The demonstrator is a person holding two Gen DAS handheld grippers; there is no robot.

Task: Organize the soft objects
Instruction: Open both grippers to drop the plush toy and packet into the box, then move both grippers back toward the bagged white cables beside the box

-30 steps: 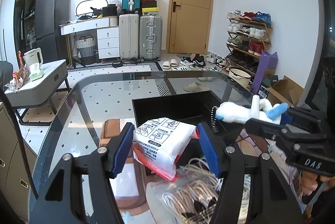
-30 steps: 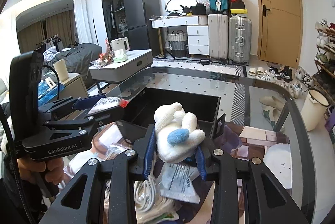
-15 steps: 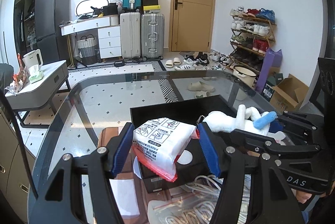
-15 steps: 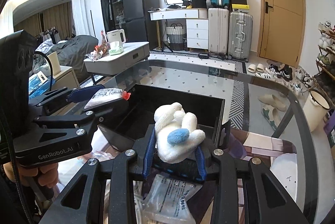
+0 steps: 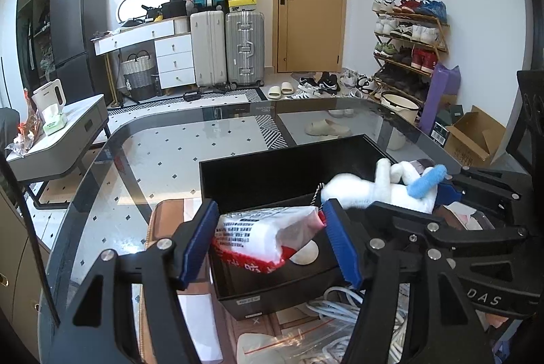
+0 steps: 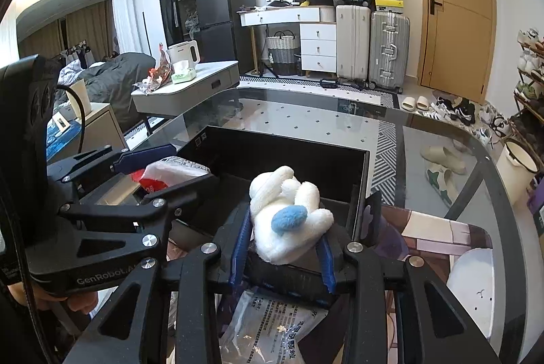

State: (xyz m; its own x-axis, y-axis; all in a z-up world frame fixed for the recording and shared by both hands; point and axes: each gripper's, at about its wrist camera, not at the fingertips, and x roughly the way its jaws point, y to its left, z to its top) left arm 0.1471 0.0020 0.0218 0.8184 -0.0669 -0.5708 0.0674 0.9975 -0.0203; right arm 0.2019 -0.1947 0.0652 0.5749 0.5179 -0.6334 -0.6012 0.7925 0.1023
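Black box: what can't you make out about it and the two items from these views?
- Black box floor: left wrist view, hidden by tissue pack.
- Plush toy underside: right wrist view, hidden by the toy itself.
- Pack print: too small.
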